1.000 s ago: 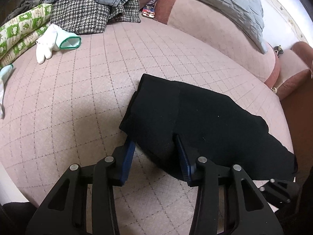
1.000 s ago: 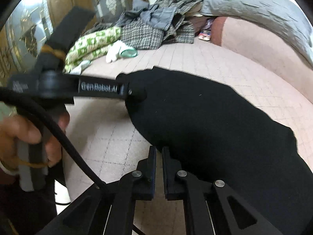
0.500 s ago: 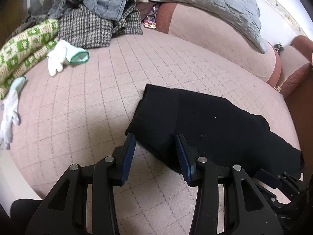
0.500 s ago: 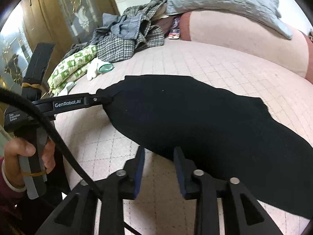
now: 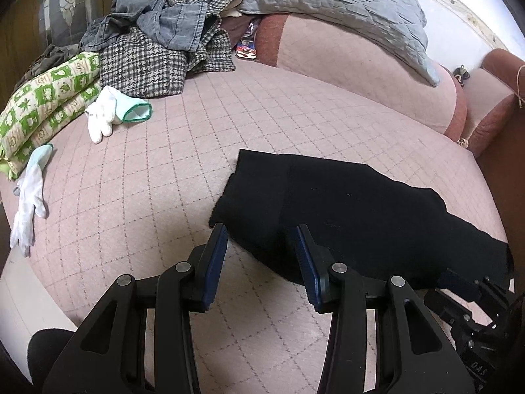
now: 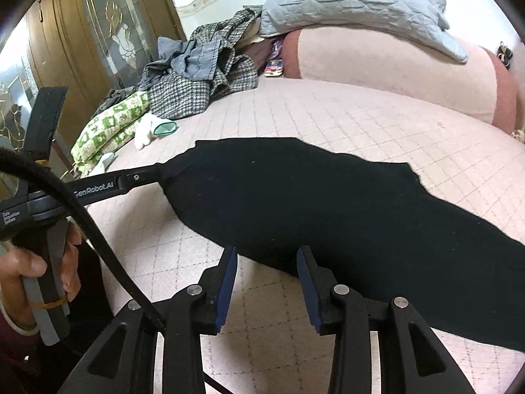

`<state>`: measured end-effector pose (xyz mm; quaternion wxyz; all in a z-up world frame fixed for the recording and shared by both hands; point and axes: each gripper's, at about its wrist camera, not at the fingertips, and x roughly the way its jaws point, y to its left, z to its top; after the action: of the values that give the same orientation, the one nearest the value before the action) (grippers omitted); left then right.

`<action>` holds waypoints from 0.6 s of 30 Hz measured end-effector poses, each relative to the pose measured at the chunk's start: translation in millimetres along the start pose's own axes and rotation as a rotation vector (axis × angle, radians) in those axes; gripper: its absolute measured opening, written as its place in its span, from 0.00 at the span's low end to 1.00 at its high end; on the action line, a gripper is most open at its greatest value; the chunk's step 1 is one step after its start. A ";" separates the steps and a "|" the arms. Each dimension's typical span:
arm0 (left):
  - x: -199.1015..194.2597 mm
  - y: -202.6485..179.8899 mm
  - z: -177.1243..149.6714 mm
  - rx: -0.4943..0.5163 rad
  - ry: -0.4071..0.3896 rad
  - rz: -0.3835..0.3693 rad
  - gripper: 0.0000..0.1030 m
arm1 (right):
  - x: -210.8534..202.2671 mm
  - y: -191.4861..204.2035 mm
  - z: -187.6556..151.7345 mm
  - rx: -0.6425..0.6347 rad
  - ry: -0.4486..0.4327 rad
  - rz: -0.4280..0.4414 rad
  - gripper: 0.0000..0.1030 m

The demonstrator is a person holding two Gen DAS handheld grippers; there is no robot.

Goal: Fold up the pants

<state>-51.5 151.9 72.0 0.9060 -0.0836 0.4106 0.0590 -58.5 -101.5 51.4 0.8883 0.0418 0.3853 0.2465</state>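
Observation:
Black pants (image 5: 361,210) lie folded in a long band across the pink quilted bed (image 5: 147,197). My left gripper (image 5: 259,234) is open just above their near left corner; the cloth's edge shows between the blue pads (image 5: 216,256), which do not press on it. In the right wrist view the pants (image 6: 328,210) stretch from left to right. The right gripper (image 6: 267,254) hovers at their near edge with its jaws opening and nothing pinched between them. A hand (image 6: 29,262) holds the left gripper's handle, its finger tip (image 6: 147,175) at the pants' left end.
A heap of checked and denim clothes (image 5: 164,49) and a green patterned blanket (image 5: 46,98) lie at the far left. White gloves (image 5: 105,115) rest near the bed's left edge. A grey pillow (image 5: 344,10) sits on the bolster. A wooden wardrobe (image 6: 82,49) stands behind.
The right gripper went from shut to open and let the pants' edge go. Both grippers drew back slightly, so the pants look farther off. The left jaws kept their gap.

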 end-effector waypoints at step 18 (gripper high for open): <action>20.4 13.8 -9.4 -0.145 0.137 -0.113 0.41 | -7.2 -25.9 -6.8 0.052 -0.010 -0.077 0.38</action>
<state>-47.5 164.2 49.1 0.8694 -0.1759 0.4607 0.0314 -56.9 -128.4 44.6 0.8977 0.0512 0.3883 0.2018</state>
